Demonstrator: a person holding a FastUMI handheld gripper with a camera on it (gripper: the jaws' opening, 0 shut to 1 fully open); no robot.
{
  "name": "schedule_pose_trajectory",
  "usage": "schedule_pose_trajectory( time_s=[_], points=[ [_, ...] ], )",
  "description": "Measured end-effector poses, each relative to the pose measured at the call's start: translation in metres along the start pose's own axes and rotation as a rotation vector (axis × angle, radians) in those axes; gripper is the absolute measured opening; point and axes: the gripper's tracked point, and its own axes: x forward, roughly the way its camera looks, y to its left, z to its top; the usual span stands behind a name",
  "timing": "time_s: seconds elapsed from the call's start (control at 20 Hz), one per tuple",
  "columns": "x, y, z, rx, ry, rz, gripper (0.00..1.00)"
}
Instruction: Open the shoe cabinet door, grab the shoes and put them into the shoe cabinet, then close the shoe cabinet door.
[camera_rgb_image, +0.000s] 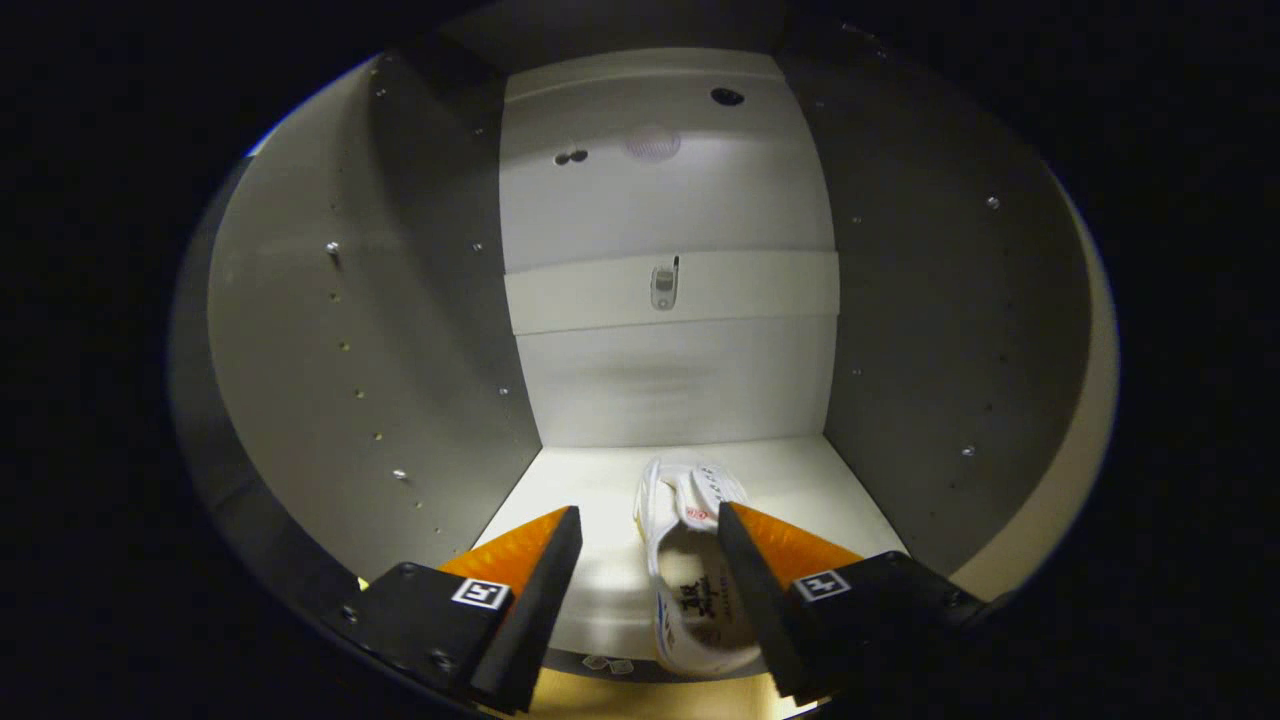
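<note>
The shoe cabinet (670, 370) has smooth, matt laminate-like panels dotted with small metal screws. The white shoe (690, 560) looks like soft, smooth plastic.

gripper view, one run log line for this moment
gripper open | shoe on cabinet floor between fingers | door open

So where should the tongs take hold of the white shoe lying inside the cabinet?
Probably the side wall beside the foot opening of the white shoe, coming from the cabinet's front. The shoe lies lengthwise, heel toward the open tongs, one finger inside the opening, one outside.
</note>
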Motion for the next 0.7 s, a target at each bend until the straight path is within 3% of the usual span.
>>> schedule_pose_trajectory(
  time_s=[0.15,0.7],
  points=[
    [-0.04,0.011,0.005,-0.015,-0.023,-0.004,0.98],
    [-0.265,0.04,0.01,0.018,-0.151,0.002,0.98]
  ],
)
